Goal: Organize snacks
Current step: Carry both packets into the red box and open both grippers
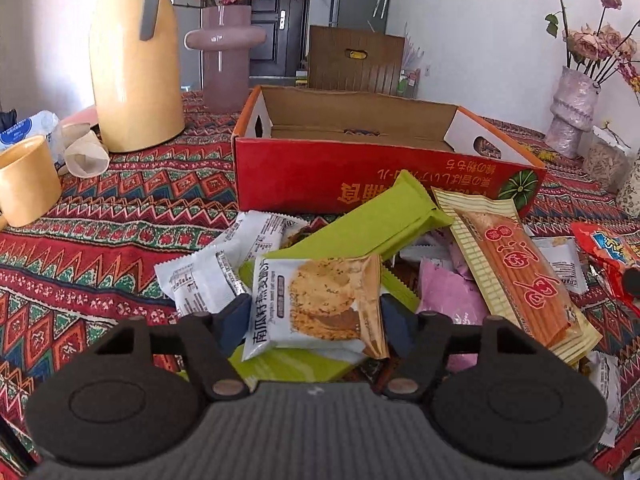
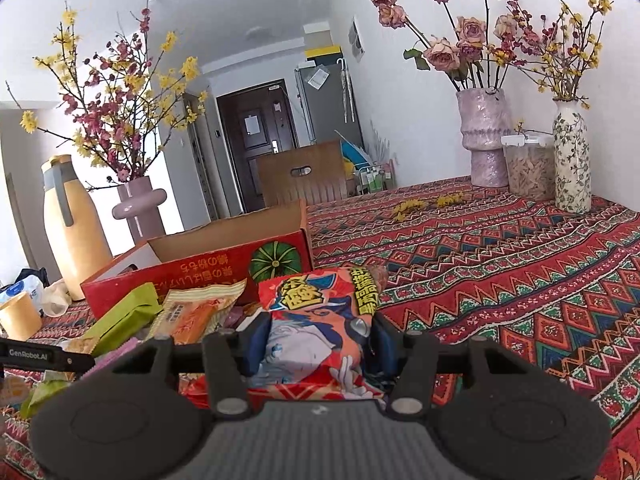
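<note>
Packets here are light, crinkly and slippery. Left hand-held gripper [image 1: 312,320] is clamped across the biscuit packet [image 1: 320,304] atop the pile before the red box [image 1: 360,176]; right hand-held gripper [image 2: 316,344] pinches the red snack bag [image 2: 320,320]. Grip flat sides gently, since biscuits likely crumble.

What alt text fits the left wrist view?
The left gripper closes around a cookie packet atop a snack pile, with an open red cardboard box behind it on a patterned tablecloth. A yellow jug stands at left.
</note>
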### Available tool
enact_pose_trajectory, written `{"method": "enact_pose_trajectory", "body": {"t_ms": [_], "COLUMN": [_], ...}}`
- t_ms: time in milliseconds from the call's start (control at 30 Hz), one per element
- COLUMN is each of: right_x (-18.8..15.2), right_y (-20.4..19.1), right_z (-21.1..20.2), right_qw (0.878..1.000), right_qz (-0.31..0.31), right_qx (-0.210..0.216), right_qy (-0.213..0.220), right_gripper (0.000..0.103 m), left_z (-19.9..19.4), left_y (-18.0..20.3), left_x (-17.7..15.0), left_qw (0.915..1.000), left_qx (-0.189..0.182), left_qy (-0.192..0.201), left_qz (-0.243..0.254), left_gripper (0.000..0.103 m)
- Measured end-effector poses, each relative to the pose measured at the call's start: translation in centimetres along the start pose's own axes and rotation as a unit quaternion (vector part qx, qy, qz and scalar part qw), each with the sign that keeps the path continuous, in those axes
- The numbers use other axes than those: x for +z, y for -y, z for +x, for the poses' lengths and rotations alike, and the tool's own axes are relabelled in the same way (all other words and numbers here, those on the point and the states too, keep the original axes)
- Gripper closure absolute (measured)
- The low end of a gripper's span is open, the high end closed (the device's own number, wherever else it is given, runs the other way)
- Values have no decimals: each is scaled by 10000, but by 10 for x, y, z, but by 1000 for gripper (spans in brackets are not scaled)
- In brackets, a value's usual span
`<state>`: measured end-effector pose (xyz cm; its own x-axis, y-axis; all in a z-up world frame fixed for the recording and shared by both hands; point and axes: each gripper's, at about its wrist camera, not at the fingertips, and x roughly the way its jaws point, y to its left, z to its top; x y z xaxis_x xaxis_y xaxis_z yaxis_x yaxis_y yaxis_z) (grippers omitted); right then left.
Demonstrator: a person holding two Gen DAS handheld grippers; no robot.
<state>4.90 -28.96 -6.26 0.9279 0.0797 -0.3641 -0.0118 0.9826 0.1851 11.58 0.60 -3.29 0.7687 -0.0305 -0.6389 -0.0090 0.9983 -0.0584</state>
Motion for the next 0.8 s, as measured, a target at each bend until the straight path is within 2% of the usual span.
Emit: {"method": "enact_pose_trajectory", "body": {"t_ms": [467, 800], "right_x": [6, 46], "right_y": [-5, -24], "right_z": [-6, 10], "right_qw": [9999, 9979], "right_qz": [-57, -362], "right_qx": [67, 303], "right_qy": [144, 438], "right_gripper": [51, 51], "left_z": [-27, -33], "left_y": [-2, 7], "left_x": [10, 46], "left_qw": [9990, 9965], "left_qx": [89, 193], "left_qy": [422, 795], "left_qz": [85, 196], "left_gripper": [36, 35]}}
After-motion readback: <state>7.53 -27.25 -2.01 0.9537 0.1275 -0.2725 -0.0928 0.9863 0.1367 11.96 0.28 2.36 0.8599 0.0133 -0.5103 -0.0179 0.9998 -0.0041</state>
